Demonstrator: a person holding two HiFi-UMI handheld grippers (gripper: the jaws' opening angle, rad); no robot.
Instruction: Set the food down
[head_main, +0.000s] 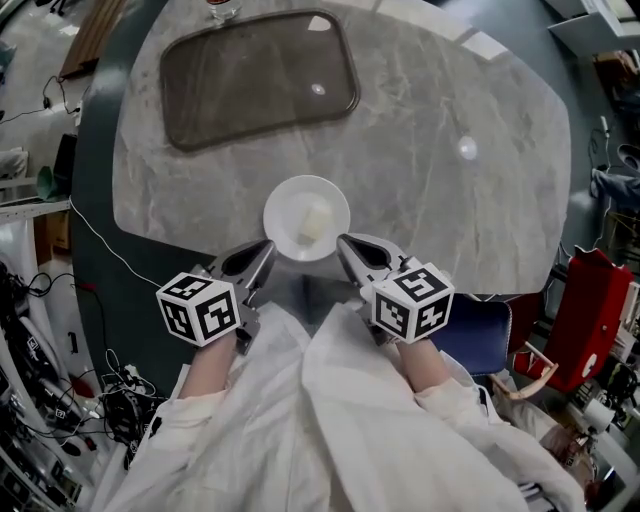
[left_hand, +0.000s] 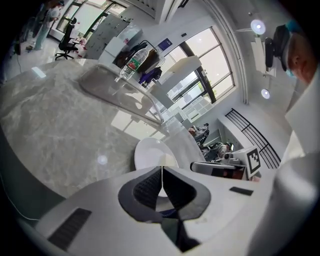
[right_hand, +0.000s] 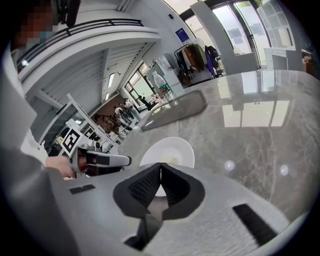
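A small white plate (head_main: 290, 215) carries a pale cube of food (head_main: 313, 222) and sits low at the near edge of the round marble table (head_main: 450, 200). Whether it rests on the marble I cannot tell. My left gripper (head_main: 268, 247) is shut on the plate's near-left rim. My right gripper (head_main: 341, 241) is shut on its near-right rim. In the left gripper view the plate (left_hand: 150, 152) spreads out beyond the closed tips of the left gripper (left_hand: 161, 167). The right gripper view shows the same plate (right_hand: 172, 147) past the right gripper (right_hand: 160, 165), whose tips meet on the rim.
A dark rectangular tray (head_main: 260, 75) lies on the far side of the table, with a clear bottle (head_main: 222, 10) behind it. A blue chair (head_main: 480, 330) and a red object (head_main: 590, 310) stand at the right, off the table. Cables clutter the floor at the left.
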